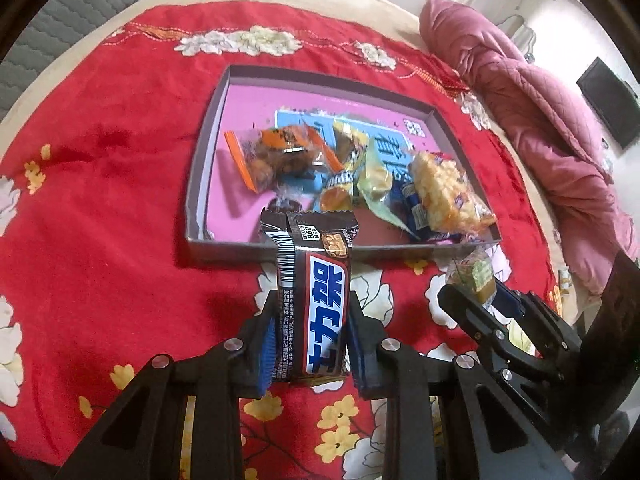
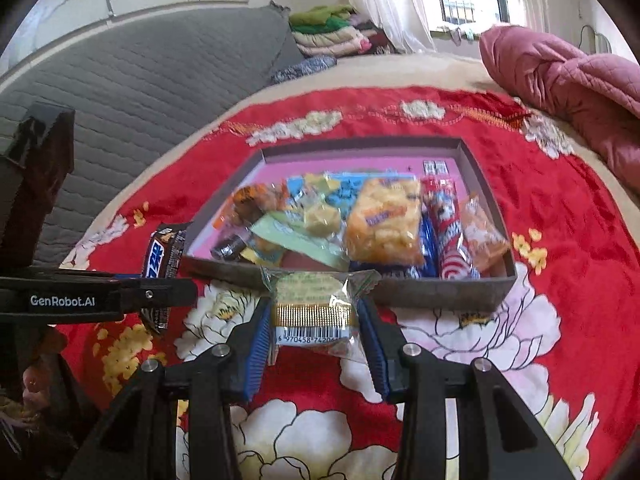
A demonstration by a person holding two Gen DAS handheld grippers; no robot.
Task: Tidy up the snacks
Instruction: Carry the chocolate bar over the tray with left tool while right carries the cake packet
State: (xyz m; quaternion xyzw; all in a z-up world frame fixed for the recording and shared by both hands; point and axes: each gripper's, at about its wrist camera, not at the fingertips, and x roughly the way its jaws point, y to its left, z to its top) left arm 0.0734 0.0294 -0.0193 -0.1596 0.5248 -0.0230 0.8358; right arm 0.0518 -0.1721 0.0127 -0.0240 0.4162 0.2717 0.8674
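Snacks (image 2: 384, 224) mostly lying in box (image 1: 200, 184) on bed. I am holding chocolate bar (image 1: 316, 312) in left gripper (image 1: 310, 344) jaws, wrapped cake (image 2: 312, 312) in right gripper (image 2: 316, 344) jaws, both just short of box. Judging two drops remaining.

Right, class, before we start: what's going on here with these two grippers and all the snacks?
A person is sorting snacks into a shallow box on a red flowered cloth. The left gripper is shut on a brown chocolate bar, held just short of the box's near wall. The right gripper is shut on a small clear-wrapped cake, also outside the box. Several packets already lie inside, among them a puffed rice bar. Neither held snack is in the box yet.
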